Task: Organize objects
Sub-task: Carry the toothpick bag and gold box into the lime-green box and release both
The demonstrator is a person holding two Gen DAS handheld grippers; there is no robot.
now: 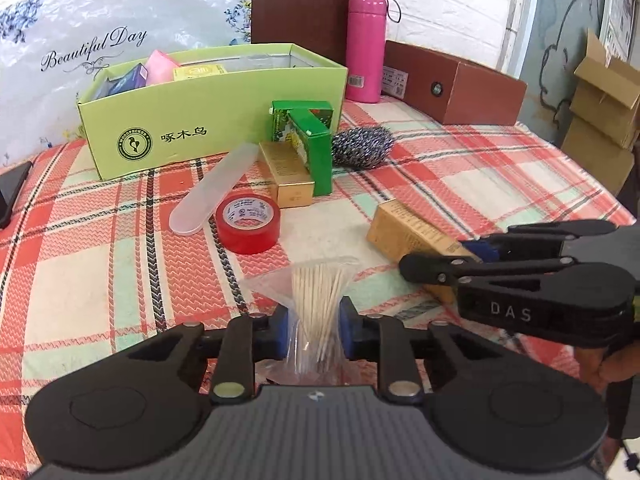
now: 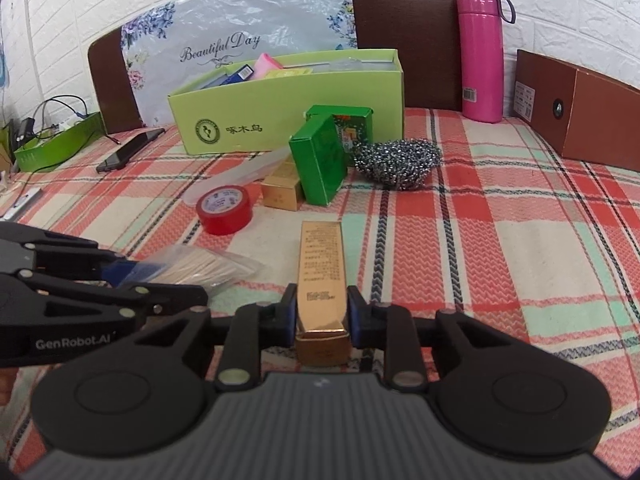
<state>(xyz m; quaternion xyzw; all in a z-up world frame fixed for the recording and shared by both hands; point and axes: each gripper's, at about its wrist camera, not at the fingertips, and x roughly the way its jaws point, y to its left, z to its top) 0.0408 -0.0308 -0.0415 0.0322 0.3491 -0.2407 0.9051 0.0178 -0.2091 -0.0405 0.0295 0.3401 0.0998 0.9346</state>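
- Left wrist view: the left gripper [image 1: 314, 330] pinches a clear bag of toothpicks [image 1: 318, 304] between its blue pads, gripping low on the bundle so the sticks fan upward. The bag rests on the plaid tablecloth [image 1: 100, 240], near the camera.
- Same view: the right gripper [image 1: 476, 258] reaches in from the right, clamped on a gold box [image 1: 404, 228]. Both grips look like pick-ups meant for the open green box [image 1: 212, 116] at the back, which already holds small packs.
- Between the bag and that box lie a red tape roll [image 1: 248, 222], a frosted plastic case [image 1: 212, 190], a second gold box [image 1: 286, 178], green cartons [image 1: 308, 140] and a steel scourer [image 1: 362, 146]; a straight, low path would probably clip them.
- Right wrist view: the right gripper [image 2: 322, 312] is pressed onto the near end of the gold box [image 2: 320, 264], which points away along the fingers.
- The left gripper [image 2: 160, 284] sits just beside it at the left, so the two could bump when lifting. A pink flask [image 2: 480, 56] and brown box [image 2: 576, 112] stand well apart.
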